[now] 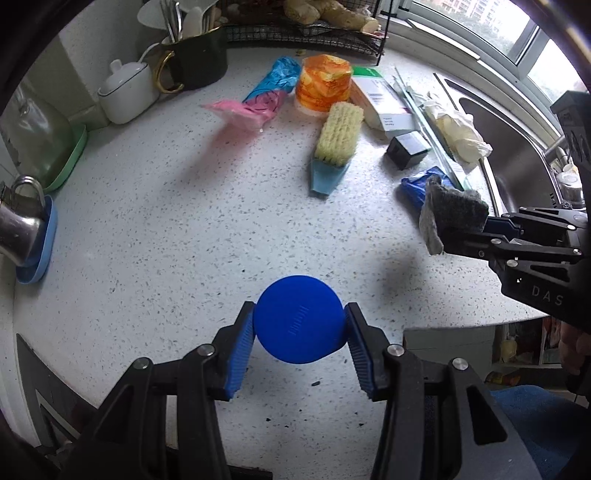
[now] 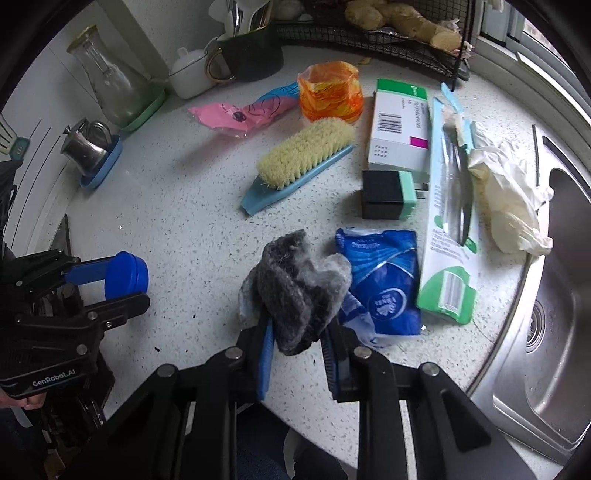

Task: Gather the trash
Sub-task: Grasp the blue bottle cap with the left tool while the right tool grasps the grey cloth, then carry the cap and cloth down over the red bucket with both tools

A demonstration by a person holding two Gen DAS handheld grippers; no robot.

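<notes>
My left gripper (image 1: pixel 300 325) is shut on a round blue cap (image 1: pixel 300 318) and holds it above the speckled white counter (image 1: pixel 166 229); it also shows at the left of the right wrist view (image 2: pixel 127 278). My right gripper (image 2: pixel 297 332) is shut on a crumpled grey scouring pad (image 2: pixel 299 284), seen at the right of the left wrist view (image 1: pixel 454 218). On the counter lie a blue wrapper (image 2: pixel 384 284), a pink and blue wrapper (image 2: pixel 243 114), an orange wrapper (image 2: pixel 330 92), a white box (image 2: pixel 400 129), a green and clear package (image 2: pixel 450 225) and crumpled white gloves (image 2: pixel 509 199).
A scrub brush (image 2: pixel 303 162) and a black and green block (image 2: pixel 388 195) lie mid-counter. A steel sink (image 2: pixel 554 295) is at the right. A dark utensil mug (image 2: pixel 251 55), white sugar pot (image 2: pixel 190 74), glass carafe (image 2: pixel 107 81), small steel jug (image 2: pixel 85 147) and wire rack (image 2: pixel 388 33) line the back.
</notes>
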